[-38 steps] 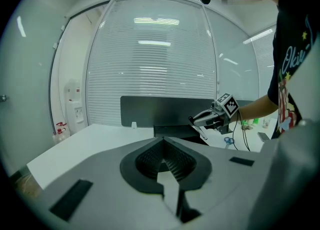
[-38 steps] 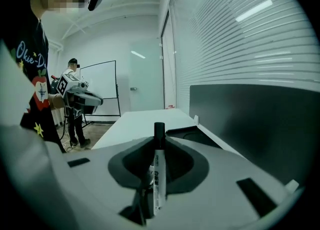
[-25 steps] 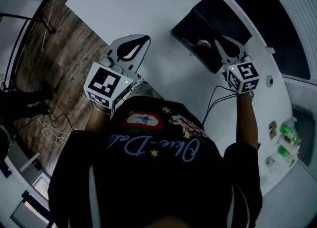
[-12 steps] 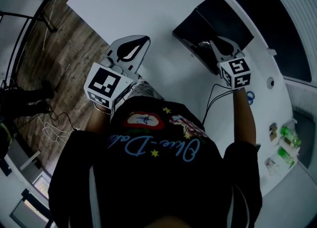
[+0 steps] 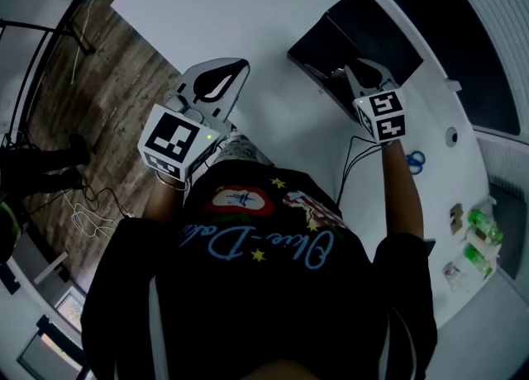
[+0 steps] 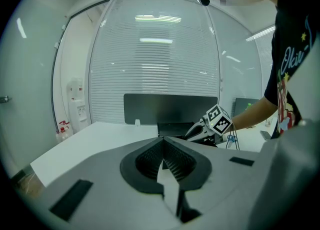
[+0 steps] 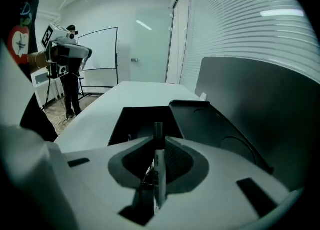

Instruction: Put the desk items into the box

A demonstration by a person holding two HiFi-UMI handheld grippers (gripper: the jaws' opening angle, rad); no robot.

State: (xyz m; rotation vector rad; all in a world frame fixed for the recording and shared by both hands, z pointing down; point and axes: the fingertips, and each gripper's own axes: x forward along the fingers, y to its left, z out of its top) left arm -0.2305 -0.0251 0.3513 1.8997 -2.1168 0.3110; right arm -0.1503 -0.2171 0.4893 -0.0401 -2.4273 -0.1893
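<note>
Head view: person stands at the white table point(image 5: 248, 7). The right gripper point(image 5: 353, 66) is over the near edge of the open black box point(image 5: 318, 44), nose pointing into it. The left gripper point(image 5: 234, 68) hangs at the table's near edge, well apart from the box. Blue-handled scissors point(image 5: 416, 161) lie on the table beside the right forearm, not yet boxed. More small items at far right, too small to name.

Left gripper view: left gripper point(image 6: 163, 141) has its jaws pressed together w/ nothing between them, so it is idle. The box point(image 6: 175, 129) and the right gripper point(image 6: 210, 124) show across the table.

Right gripper view: right gripper point(image 7: 158, 141) is clamped on a marker pen point(image 7: 158, 166). White barrel, grey cap end sticking out fwd past the tips. Pen tip is aimed at the box point(image 7: 135, 119) cavity. The lid point(image 7: 220, 129) lies folded back to the right. Something may lie low in the cavity, too dark to say what.

Step, my read: delivery of the pen, at the drop-off point and not yet let go.

Next move prob. needs:
- Lower the nose a bit so the pen clears the front wall.
- Open the jaws over the cavity, not over the lid.
- Then back to the scissors.

Risk: pen is round, so it could roll off the rim if released early.
</note>
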